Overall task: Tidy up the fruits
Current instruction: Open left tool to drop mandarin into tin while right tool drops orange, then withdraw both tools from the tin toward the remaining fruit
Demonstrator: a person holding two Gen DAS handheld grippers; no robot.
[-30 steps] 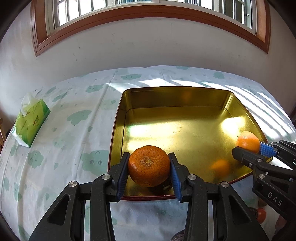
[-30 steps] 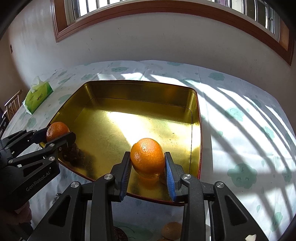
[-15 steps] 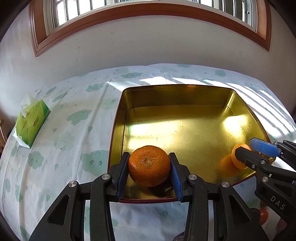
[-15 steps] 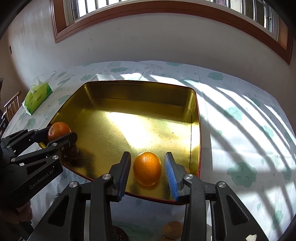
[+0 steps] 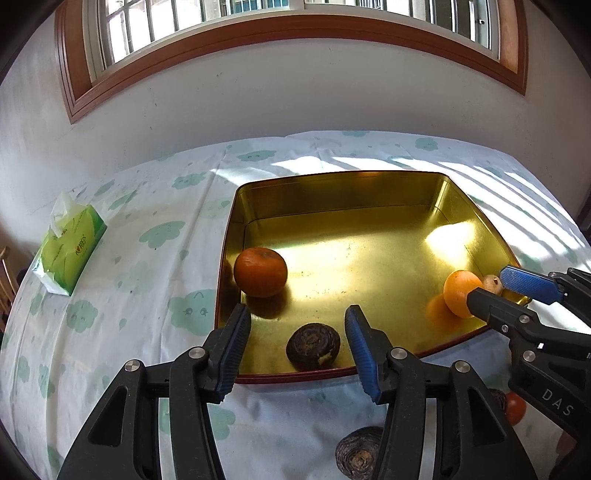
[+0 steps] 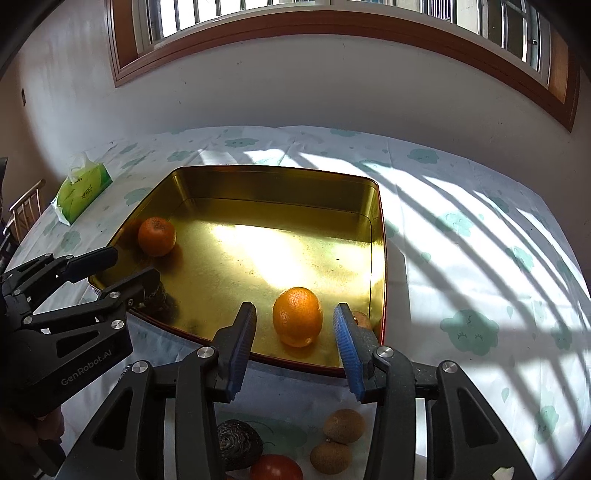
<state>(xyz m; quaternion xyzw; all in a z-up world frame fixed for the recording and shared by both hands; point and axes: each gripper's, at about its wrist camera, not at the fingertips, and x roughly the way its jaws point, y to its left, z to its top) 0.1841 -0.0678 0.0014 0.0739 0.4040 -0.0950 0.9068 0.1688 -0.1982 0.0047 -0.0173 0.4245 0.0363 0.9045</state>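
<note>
Wall (image 6: 295, 85) of white plaster rises behind the surface (image 6: 480, 229), with one wood-framed window (image 5: 295, 22) above it. One white cloth with pale green clouds covers the surface, striped by sunlight on the right. One gold tray (image 5: 343, 192) sits in the middle; one green tissue pack (image 5: 70, 251) lies well apart at the left. Two grippers hover at the tray's near edge: the left gripper (image 5: 297, 345) and the right gripper (image 6: 293, 341), each with jaws apart and gripping nothing. Inside the tray lie two oranges, a darker orange (image 5: 260, 272) by the left wall and a brighter orange (image 6: 297, 316) near the right corner, plus one dark wrinkled fruit (image 5: 313, 346). Outside it, near the camera, lie two brown kiwis (image 6: 343, 425), one tomato (image 6: 275, 468) and another dark fruit (image 6: 238, 443).
</note>
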